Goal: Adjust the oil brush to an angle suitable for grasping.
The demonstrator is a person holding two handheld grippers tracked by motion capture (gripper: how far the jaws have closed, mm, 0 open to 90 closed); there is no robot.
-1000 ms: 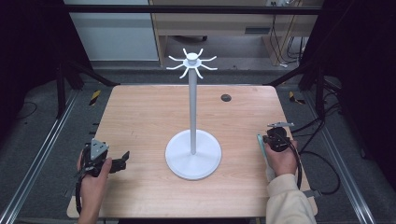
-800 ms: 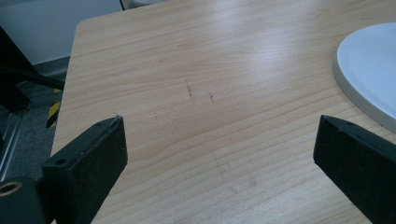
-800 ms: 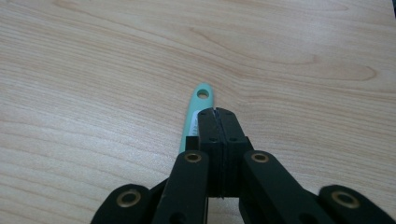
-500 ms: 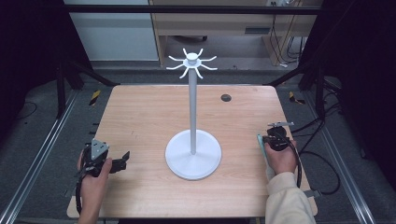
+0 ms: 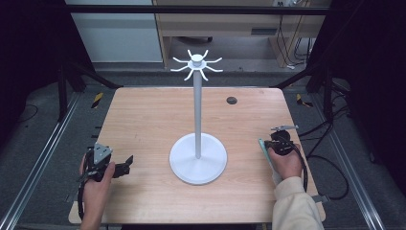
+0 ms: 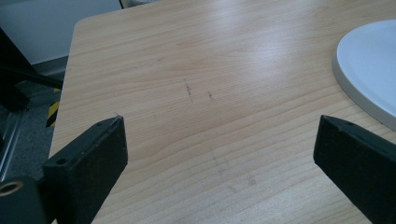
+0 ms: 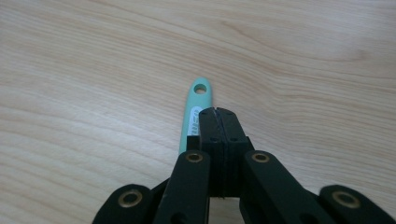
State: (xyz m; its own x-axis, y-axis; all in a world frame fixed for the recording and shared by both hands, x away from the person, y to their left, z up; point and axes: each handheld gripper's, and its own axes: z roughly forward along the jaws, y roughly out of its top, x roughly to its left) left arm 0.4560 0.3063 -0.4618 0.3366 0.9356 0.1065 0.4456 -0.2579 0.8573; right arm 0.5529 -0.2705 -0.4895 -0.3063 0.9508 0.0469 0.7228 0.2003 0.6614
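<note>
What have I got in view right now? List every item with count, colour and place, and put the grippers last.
Stand: 1, white; round base at table centre, tall pole topped with curved hooks.
Handle: 1, mint green with a hole at its end; lies flat on the table near the right edge, partly under the right gripper's jaws. What tool it belongs to cannot be told.
Disc: 1, dark, small; far side of the table, right of the pole.
Table: 1, light wood.
Left gripper: 1, black; near-left table edge, jaws wide open, nothing between them.
Right gripper: 1, black; near-right, jaws shut together over the handle, not gripping it.
</note>
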